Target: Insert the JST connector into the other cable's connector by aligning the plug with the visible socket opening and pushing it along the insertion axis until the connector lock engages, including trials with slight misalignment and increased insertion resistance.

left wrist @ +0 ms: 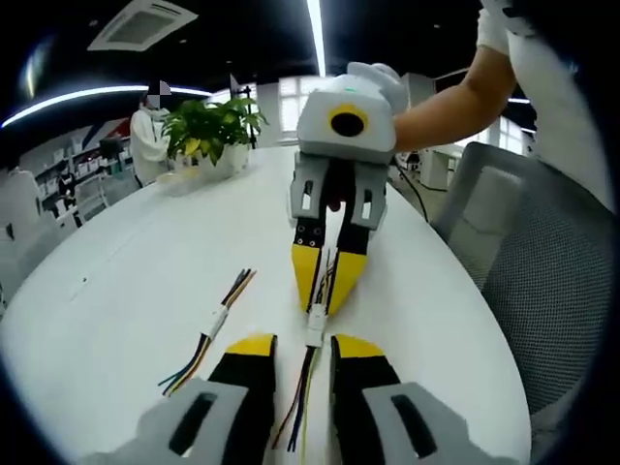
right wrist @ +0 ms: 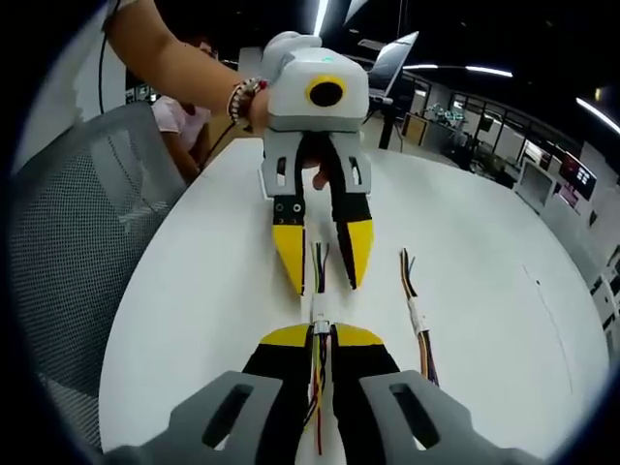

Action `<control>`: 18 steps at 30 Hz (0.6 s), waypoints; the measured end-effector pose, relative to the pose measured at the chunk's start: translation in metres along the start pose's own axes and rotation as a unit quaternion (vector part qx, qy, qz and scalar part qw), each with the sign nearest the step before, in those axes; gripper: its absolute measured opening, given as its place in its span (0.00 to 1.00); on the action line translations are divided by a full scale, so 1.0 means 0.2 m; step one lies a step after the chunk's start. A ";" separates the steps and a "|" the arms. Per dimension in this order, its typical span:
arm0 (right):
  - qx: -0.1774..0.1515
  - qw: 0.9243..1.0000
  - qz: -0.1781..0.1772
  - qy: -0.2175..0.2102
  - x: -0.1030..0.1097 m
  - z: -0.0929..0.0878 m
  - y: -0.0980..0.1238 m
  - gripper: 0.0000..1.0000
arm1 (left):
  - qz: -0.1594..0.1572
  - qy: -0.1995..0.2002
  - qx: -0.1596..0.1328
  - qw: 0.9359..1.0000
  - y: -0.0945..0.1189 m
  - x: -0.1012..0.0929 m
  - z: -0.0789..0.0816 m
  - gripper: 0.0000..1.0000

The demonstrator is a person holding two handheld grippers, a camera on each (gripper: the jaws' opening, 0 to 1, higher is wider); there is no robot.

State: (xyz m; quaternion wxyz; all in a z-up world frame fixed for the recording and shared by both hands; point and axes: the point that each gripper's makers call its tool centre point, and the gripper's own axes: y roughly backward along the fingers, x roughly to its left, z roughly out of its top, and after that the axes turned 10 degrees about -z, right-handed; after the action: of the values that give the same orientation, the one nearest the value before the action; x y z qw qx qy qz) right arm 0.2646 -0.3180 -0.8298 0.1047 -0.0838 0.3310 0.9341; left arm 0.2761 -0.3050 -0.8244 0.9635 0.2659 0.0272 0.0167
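We read the task as near its end or at the mating push. On the white bench [left wrist: 126, 291], the white JST connector [left wrist: 316, 325] lies between our two grippers, with wires running out both ways, and it looks like one joined white body. We cannot tell whether the lock has engaged; what may remain is a final push and release.

In the left gripper view, our left gripper [left wrist: 302, 363] rises from 6 o'clock. Its yellow-tipped fingers [left wrist: 252, 347] are apart, straddling the cable behind the connector without clearly pinching it. The right gripper [left wrist: 329, 281] points down from 12 o'clock, its tips drawn together on the wires just beyond the connector.

In the right gripper view, the right gripper [right wrist: 321, 339] has its fingers [right wrist: 287, 337] nearly together on the connector's [right wrist: 321, 325] cable, while the left gripper [right wrist: 329, 271], at 12 o'clock, stands spread over the wires.

The two grippers face each other tip to tip along the cable line. A spare cable pair [left wrist: 215, 325] lies at 8 o'clock, well clear. A potted plant [left wrist: 208, 131] sits at the far bench edge, around 11 o'clock.
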 end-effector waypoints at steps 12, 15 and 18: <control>-0.010 1.000 -0.003 -0.004 -0.01 0.02 0.01 0.04 | -0.001 -0.014 -0.002 1.000 -0.01 -0.01 0.01 0.00; -0.012 1.000 -0.006 -0.008 -0.02 0.02 0.01 0.04 | 0.002 -0.014 -0.006 1.000 0.00 0.00 0.02 0.00; -0.013 1.000 -0.006 -0.007 -0.03 0.02 0.01 0.03 | 0.001 -0.014 -0.009 1.000 0.00 0.00 0.02 0.00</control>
State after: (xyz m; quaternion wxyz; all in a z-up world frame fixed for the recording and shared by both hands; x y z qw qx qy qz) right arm 0.2687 -0.3173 -0.8235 0.1118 -0.0806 0.3176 0.9382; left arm 0.2759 -0.3075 -0.8205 0.9660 0.2577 0.0128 0.0143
